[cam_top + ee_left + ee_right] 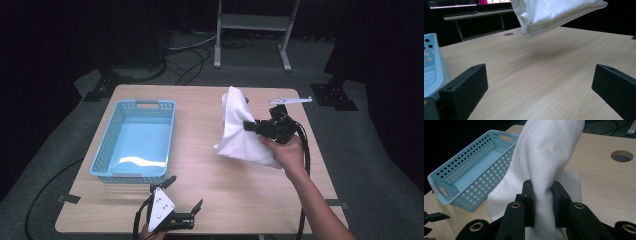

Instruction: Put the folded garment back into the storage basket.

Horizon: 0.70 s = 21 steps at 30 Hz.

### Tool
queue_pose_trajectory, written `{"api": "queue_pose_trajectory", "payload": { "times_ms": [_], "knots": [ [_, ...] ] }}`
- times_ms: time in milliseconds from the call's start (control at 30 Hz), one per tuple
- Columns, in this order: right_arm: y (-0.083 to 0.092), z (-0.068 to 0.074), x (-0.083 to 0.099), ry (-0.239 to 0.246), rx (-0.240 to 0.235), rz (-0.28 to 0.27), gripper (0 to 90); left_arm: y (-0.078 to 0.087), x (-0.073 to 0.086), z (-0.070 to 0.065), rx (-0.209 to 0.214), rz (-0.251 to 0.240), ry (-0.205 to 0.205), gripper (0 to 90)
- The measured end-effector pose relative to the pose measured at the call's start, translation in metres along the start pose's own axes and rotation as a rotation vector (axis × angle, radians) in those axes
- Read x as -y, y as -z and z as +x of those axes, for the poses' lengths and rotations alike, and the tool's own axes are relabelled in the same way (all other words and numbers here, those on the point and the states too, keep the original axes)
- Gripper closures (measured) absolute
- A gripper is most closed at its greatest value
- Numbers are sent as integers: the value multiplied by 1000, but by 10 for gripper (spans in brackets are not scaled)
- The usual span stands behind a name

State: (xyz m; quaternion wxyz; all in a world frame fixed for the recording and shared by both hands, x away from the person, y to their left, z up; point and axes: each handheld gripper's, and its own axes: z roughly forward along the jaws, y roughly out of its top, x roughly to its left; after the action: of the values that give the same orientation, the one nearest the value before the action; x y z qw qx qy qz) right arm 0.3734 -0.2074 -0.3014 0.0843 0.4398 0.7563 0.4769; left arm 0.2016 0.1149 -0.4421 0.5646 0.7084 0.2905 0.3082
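Observation:
A white cloth (239, 131) hangs lifted over the right half of the wooden table (200, 165). My right gripper (248, 125) is shut on it, and in the right gripper view the fabric (544, 157) is pinched between the two black jaws of that gripper (543, 202). The cloth (554, 12) floats above the tabletop in the left gripper view, casting a shadow. My left gripper (186, 194) rests at the front edge of the table, jaws wide apart with nothing between them (539, 90). A light blue perforated basket (135, 141) stands empty at the left.
A round cable hole (622, 156) sits in the tabletop near the far right corner. A metal stand (252, 30) and cables lie on the floor beyond the table. The basket's wall (434, 65) is close beside my left jaw.

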Motion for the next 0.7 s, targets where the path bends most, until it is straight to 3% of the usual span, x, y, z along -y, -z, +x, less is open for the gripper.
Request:
{"api": "queue_pose_trajectory", "payload": {
  "times_ms": [267, 700],
  "knots": [
    [1, 4, 0, -27, -32, 0, 756, 0, 0, 0, -6, 0, -4, 0],
    [8, 7, 6, -84, -85, -52, 754, 0, 0, -1, -14, 0, -10, 0]
  ]
}}
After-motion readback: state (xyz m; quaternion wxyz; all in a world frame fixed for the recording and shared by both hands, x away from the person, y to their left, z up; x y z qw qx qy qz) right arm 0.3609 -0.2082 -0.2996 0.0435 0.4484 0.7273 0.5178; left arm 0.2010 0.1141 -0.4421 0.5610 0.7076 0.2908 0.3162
